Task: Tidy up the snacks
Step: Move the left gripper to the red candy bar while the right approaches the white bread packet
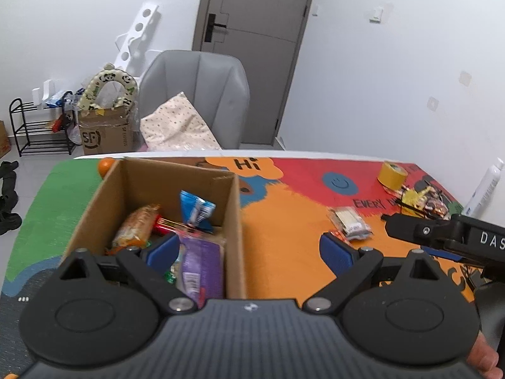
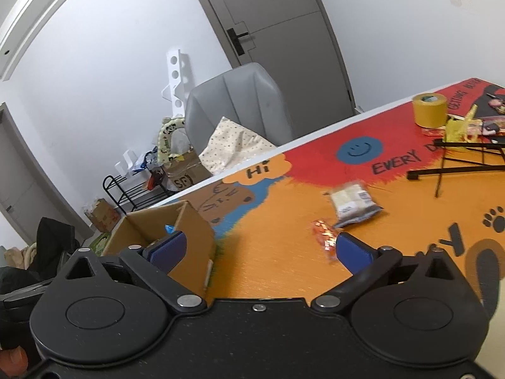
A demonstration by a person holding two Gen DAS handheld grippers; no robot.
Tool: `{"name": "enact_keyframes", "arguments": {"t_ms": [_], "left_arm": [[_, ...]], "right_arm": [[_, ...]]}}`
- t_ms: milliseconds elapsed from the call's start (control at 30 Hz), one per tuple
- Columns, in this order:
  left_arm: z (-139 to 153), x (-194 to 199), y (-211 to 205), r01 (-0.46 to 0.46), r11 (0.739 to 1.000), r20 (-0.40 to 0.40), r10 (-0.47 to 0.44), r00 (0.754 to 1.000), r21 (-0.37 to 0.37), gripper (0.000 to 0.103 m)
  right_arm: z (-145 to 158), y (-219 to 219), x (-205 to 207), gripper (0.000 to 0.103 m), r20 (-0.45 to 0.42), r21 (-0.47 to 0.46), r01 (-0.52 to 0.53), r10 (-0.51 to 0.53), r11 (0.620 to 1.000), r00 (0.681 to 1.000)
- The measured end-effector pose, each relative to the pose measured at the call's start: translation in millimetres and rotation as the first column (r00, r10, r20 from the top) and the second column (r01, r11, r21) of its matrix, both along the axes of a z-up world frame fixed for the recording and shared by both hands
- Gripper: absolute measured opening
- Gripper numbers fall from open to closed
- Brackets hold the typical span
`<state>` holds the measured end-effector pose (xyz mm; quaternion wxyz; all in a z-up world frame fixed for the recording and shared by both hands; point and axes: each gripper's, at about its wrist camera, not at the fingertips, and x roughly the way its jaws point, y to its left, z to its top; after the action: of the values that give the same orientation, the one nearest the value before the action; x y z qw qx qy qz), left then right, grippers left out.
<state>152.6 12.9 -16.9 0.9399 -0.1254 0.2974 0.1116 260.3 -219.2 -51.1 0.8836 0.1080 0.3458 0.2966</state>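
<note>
Snacks (image 1: pixel 176 237) fill the cardboard box (image 1: pixel 235 221) near the bench's (image 1: pixel 284 227) left edge, two packets (image 2: pixel 350 203) lie mid-bench beyond both released grippers (image 1: pixel 249 252) (image 2: pixel 258 249), yellow tape (image 2: pixel 429 110) toward the far right corner.

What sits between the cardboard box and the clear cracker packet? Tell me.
Only bare orange mat between the cardboard box and the clear cracker packet. The small orange wrapper lies just nearer the camera than the packet. The right wrist view shows this best.
</note>
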Motion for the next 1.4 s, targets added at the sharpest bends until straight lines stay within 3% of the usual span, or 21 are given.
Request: {"name": "enact_keyframes", "arguments": {"t_ms": [533, 1167, 1400], "left_arm": [[-14.4, 27.6, -51.3, 0.115, 0.993, -0.085, -0.116, 0.990, -0.020, 0.095], [-39.8, 77.4, -71.7, 0.106, 0.987, -0.094, -0.118, 0.989, -0.120, 0.095], [-51.7, 99.1, -78.7, 0.112, 0.986, -0.094, -0.124, 0.988, -0.122, 0.094]], "right_arm": [[-16.5, -48.4, 11.0, 0.103, -0.051, -0.028, 0.045, -0.046, 0.999, 0.998], [-44.9, -78.2, 41.2, 0.103, -0.087, -0.010, 0.116, -0.117, 0.993, 0.989], [-56.6, -83.0, 61.6, 0.103, -0.096, -0.022, 0.168, -0.170, 0.986, 0.981]]}}
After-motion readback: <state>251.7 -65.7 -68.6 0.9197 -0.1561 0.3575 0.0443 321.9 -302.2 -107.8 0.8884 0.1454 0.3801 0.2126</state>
